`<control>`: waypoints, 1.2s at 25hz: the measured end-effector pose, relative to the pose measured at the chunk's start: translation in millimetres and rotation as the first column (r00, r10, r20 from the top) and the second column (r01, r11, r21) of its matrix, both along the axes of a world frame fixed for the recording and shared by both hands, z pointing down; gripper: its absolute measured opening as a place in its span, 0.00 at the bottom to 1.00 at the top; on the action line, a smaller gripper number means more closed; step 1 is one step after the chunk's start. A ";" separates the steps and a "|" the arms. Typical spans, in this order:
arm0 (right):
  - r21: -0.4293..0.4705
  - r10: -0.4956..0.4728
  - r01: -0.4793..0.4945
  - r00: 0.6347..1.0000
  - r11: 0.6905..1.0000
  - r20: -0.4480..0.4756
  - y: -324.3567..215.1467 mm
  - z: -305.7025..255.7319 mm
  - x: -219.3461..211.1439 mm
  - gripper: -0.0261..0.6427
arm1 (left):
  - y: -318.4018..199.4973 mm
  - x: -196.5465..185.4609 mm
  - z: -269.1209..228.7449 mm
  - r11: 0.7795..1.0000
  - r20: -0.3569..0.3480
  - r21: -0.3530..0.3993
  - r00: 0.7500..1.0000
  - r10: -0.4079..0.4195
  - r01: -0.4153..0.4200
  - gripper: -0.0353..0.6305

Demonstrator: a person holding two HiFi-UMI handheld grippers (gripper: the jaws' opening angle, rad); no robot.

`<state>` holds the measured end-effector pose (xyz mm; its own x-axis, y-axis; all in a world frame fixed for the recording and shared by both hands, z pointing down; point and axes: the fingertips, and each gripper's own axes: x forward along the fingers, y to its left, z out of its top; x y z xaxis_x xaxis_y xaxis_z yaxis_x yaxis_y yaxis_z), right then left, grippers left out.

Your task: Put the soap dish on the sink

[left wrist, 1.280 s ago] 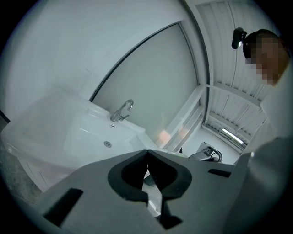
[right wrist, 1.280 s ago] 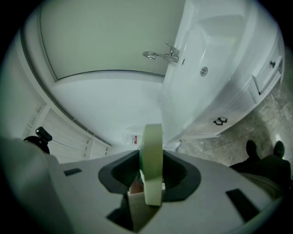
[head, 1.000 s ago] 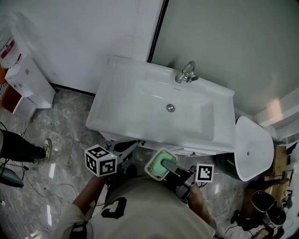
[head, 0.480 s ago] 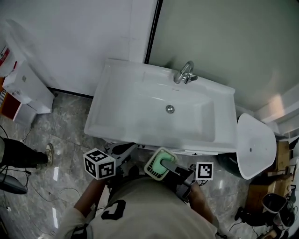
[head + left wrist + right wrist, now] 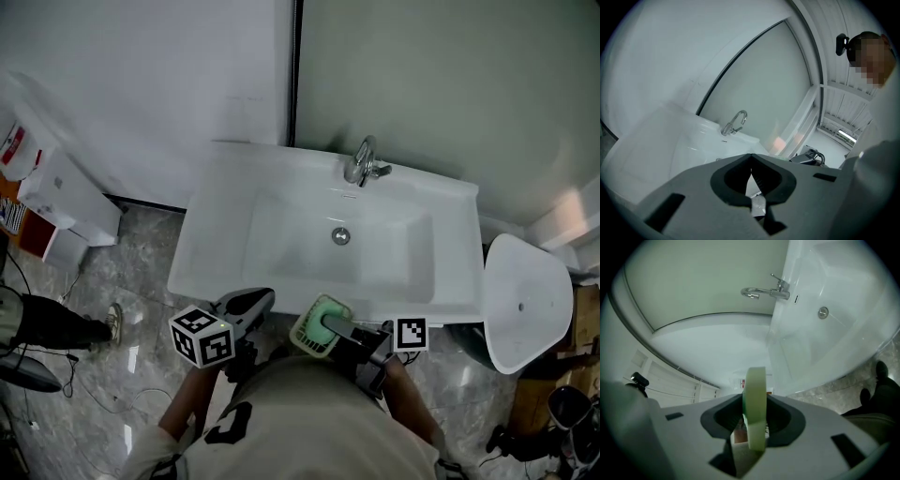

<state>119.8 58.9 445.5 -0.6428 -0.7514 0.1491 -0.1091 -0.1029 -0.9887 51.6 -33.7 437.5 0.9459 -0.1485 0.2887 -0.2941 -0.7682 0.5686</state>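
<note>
We are gripping the dish (image 5: 307, 338) in our right gripper (image 5: 330, 326) before the sink (image 5: 234, 234), pinching our left gripper (image 5: 255, 300) closed, empty.

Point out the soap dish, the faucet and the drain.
soap dish (image 5: 311, 330), head view, on its green inside, next to the pale rim.
faucet (image 5: 360, 163), head view, on its metal body.
drain (image 5: 341, 236), head view, on the middle of the round metal disc.

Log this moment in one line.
right gripper: shut on soap dish | left gripper: shut, empty | sink: dish not yet placed
</note>
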 end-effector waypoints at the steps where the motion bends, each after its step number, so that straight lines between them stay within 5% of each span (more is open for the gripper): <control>1: 0.003 -0.001 0.001 1.000 1.000 0.010 -2.9 -1.0 5.1 0.25 | -1.8 5.0 -1.3 1.000 0.004 0.004 1.000 -0.005 0.005 0.08; 13: 0.012 -0.077 0.077 0.995 0.997 0.058 -21.3 2.1 55.7 0.25 | -10.2 49.9 0.7 0.996 0.083 0.022 0.992 -0.093 0.092 0.08; 24: 0.059 -0.228 0.223 0.968 0.973 0.100 -43.8 12.6 67.8 0.25 | -23.2 32.6 10.1 0.942 0.256 0.120 0.906 -0.336 0.315 0.08; 30: 0.065 -0.272 0.266 0.955 0.962 0.118 -51.6 12.5 59.5 0.25 | -33.0 19.5 5.4 0.919 0.262 0.147 0.881 -0.393 0.366 0.08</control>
<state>179.4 7.3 458.0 -0.8335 -0.5521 0.0230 -0.0018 -0.0388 -0.9992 71.0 -66.7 442.9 0.6929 -0.5183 0.5012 -0.7105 -0.6093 0.3520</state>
